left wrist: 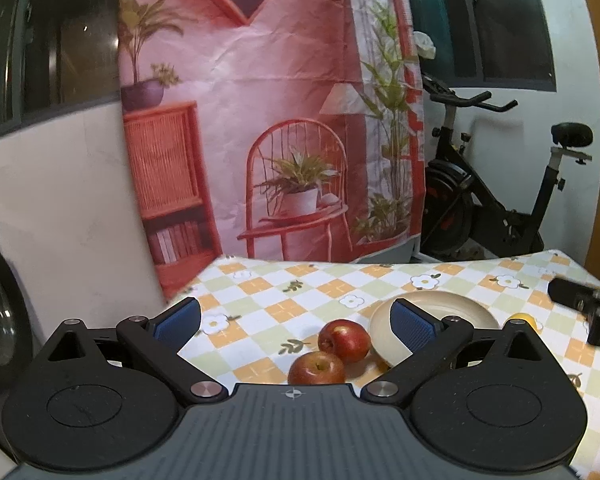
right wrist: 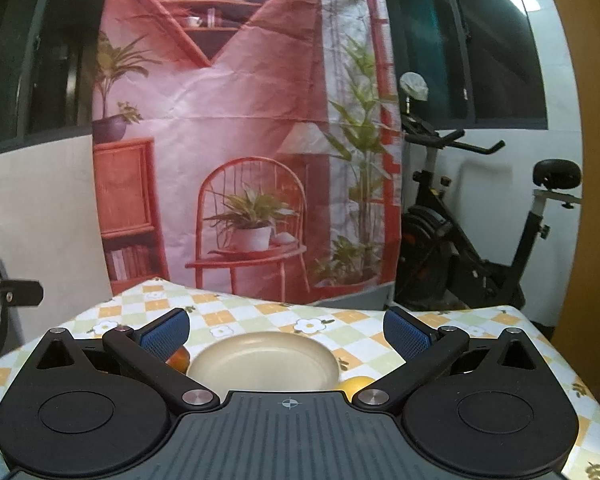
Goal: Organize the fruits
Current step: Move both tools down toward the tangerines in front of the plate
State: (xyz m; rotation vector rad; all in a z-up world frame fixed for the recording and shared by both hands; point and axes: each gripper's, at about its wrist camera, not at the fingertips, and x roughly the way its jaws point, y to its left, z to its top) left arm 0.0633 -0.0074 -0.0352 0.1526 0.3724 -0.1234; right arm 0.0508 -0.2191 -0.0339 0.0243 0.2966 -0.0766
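Two red apples lie on the checked tablecloth in the left wrist view: one [left wrist: 345,339] touching the cream plate [left wrist: 456,306], the other [left wrist: 317,368] just in front of it. My left gripper [left wrist: 296,320] is open and empty above and behind them. A yellow fruit [left wrist: 521,317] peeks out right of the plate. In the right wrist view the plate [right wrist: 260,356] lies between my open, empty right gripper [right wrist: 286,334] fingers, with a yellow fruit [right wrist: 358,384] at its right and an apple [right wrist: 179,359] partly hidden at its left.
The table [left wrist: 260,280] has a checked floral cloth; its far edge meets a pink printed backdrop [left wrist: 260,120]. An exercise bike [left wrist: 500,200] stands behind on the right. The right gripper's body [left wrist: 588,308] shows at the left view's right edge.
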